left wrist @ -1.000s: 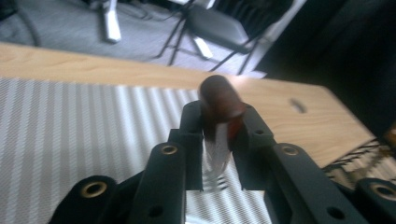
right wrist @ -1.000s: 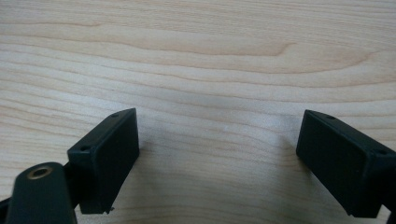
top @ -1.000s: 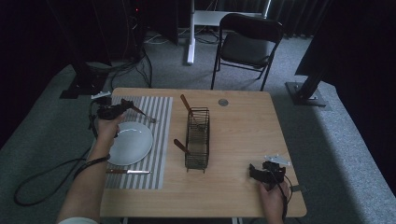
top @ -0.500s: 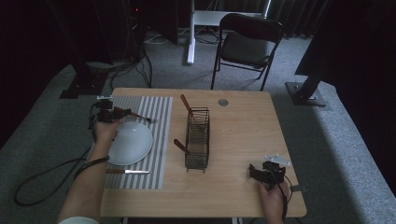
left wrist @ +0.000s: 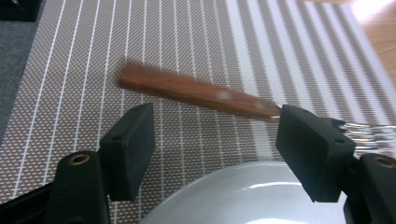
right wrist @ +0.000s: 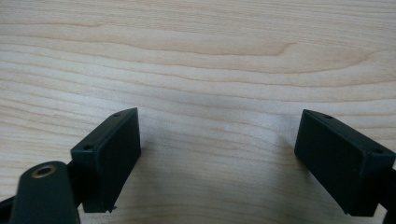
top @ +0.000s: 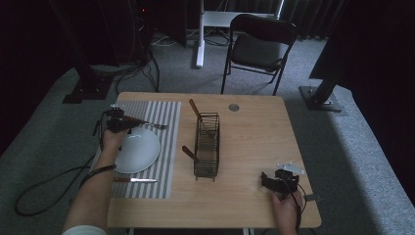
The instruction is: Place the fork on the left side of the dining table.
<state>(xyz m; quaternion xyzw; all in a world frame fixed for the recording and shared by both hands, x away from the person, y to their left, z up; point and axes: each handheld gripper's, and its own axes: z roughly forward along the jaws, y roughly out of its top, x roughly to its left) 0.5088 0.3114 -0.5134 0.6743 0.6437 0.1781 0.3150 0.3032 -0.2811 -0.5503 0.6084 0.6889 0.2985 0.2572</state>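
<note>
A fork with a brown wooden handle point(left wrist: 196, 93) lies blurred over the striped placemat point(left wrist: 140, 46), its tines point(left wrist: 369, 133) past the right jaw. My left gripper point(left wrist: 217, 126) has just been opening. Its pads stand apart on either side of the fork and do not press on it. In the high view the left gripper point(top: 116, 122) sits at the far rim of the white plate point(top: 137, 149), with the fork point(top: 147, 123) pointing right. My right gripper point(top: 274, 182) rests open at the table's near right, and in its own view the right gripper point(right wrist: 219, 135) has bare wood between its jaws.
A knife point(top: 134, 180) lies on the placemat's near part. A black wire basket point(top: 206, 139) stands mid-table with two wooden-handled utensils point(top: 195, 108) sticking out. A small round disc point(top: 234, 107) lies near the far edge. A folding chair point(top: 259, 46) stands beyond the table.
My left gripper has sunk toward the mat by the plate's far rim, and its jaws have parted from the fork handle. The right gripper has kept still.
</note>
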